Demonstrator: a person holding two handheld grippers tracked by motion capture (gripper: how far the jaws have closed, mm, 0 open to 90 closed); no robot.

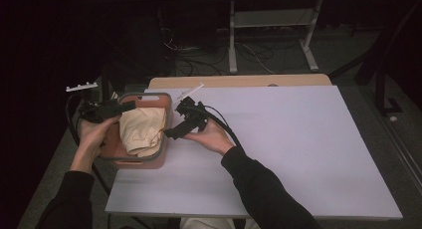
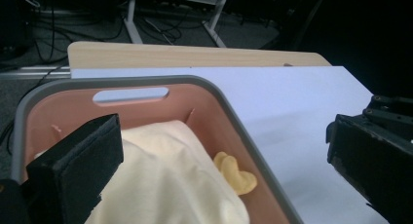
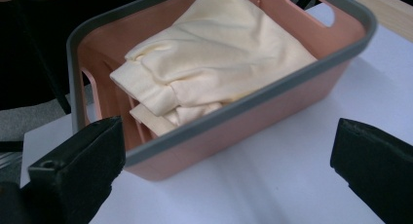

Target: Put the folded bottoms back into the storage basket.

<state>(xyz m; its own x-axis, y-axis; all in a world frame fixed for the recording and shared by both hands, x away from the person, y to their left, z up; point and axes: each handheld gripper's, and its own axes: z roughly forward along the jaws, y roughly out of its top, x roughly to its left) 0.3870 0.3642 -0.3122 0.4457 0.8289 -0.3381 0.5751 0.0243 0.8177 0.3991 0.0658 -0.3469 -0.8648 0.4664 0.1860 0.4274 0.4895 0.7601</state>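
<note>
A salmon-pink basket (image 1: 149,162) with a grey rim stands at the left edge of the white table. A folded cream cloth (image 1: 144,129) lies in it. My left gripper (image 1: 130,106) hovers over the basket's far left corner, open with nothing between its fingers. In the left gripper view the basket rim (image 2: 234,112) runs between the jaws of the left gripper (image 2: 224,151), above the cloth (image 2: 160,185) and a small darker-yellow piece (image 2: 236,175). My right gripper (image 1: 173,118) stands open just right of the basket. In the right gripper view the right gripper (image 3: 224,156) faces the basket wall (image 3: 272,87) and the cloth (image 3: 219,53).
The white table top (image 1: 288,149) stretches right of the basket, with a wooden strip (image 1: 239,81) along its far edge. A black cable (image 1: 224,124) trails from the right gripper. Behind the table, white stand legs (image 1: 271,35) and loose cables sit on the dark floor.
</note>
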